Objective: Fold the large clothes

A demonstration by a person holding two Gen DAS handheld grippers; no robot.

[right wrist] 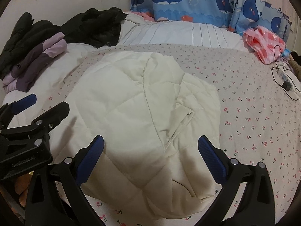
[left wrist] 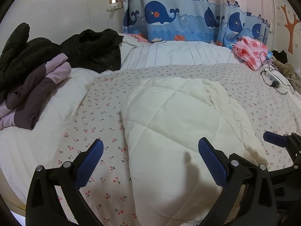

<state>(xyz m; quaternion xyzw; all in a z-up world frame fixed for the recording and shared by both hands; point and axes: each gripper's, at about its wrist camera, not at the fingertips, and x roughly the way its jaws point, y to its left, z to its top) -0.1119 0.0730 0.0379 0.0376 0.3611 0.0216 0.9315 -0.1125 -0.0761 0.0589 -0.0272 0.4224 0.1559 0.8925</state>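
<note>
A white quilted coat (left wrist: 175,131) lies folded into a compact bundle on the cherry-print sheet (left wrist: 101,101); the right wrist view shows the same coat (right wrist: 135,116) with a pocket seam facing up. My left gripper (left wrist: 150,162) hovers open just above the coat's near end, its blue pads (left wrist: 90,163) wide apart and holding nothing. My right gripper (right wrist: 150,158) is also open over the coat's near edge, empty. The right gripper's blue tip (left wrist: 274,139) shows at the right edge of the left wrist view, and the left gripper (right wrist: 28,116) at the left of the right wrist view.
A folded purple garment (left wrist: 35,94) and black jackets (left wrist: 94,49) are piled at the left of the bed. A pink checked cloth (left wrist: 252,52) and a power strip with cables (left wrist: 270,77) lie at the right. Whale-print curtains (left wrist: 169,17) hang behind.
</note>
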